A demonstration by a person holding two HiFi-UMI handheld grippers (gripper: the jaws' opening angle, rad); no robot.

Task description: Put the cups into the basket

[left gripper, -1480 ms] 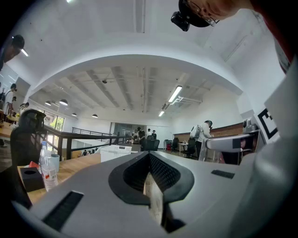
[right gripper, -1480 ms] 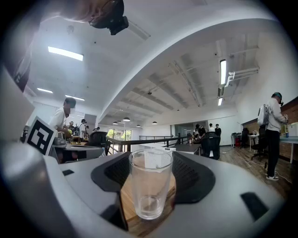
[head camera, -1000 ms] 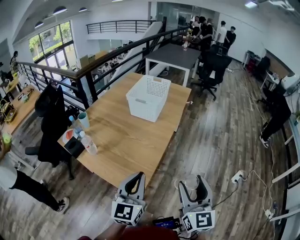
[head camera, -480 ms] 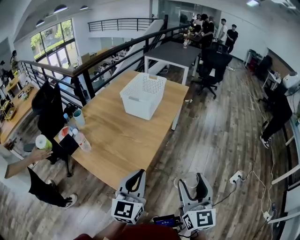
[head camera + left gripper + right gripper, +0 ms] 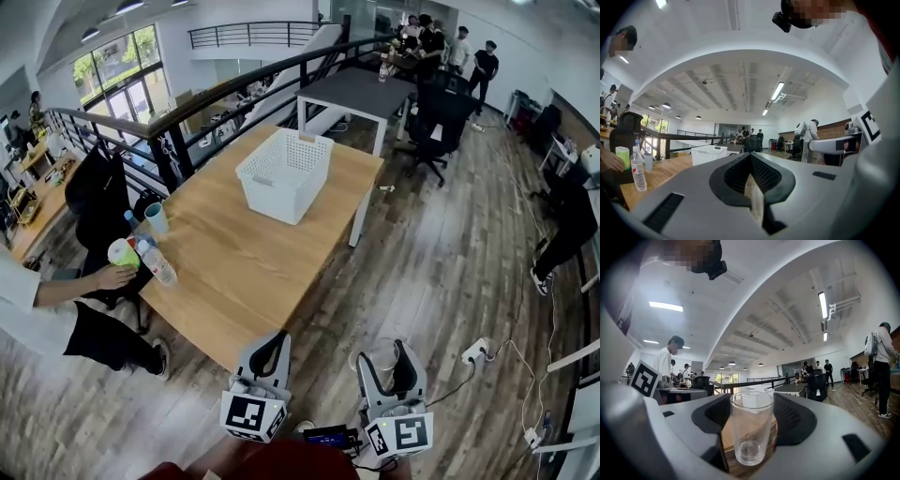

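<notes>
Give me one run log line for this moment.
left claw shut, empty | right claw shut on glass | basket on table, no cup seen inside | both claws short of table

We hold both grippers low near 6 o'clock, side by side, pointing toward 12. Our left gripper has its fingers pressed together, empty. Our right gripper clasps an upright clear glass.

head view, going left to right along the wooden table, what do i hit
green cup in a person's hand -> water bottle -> white basket
</notes>
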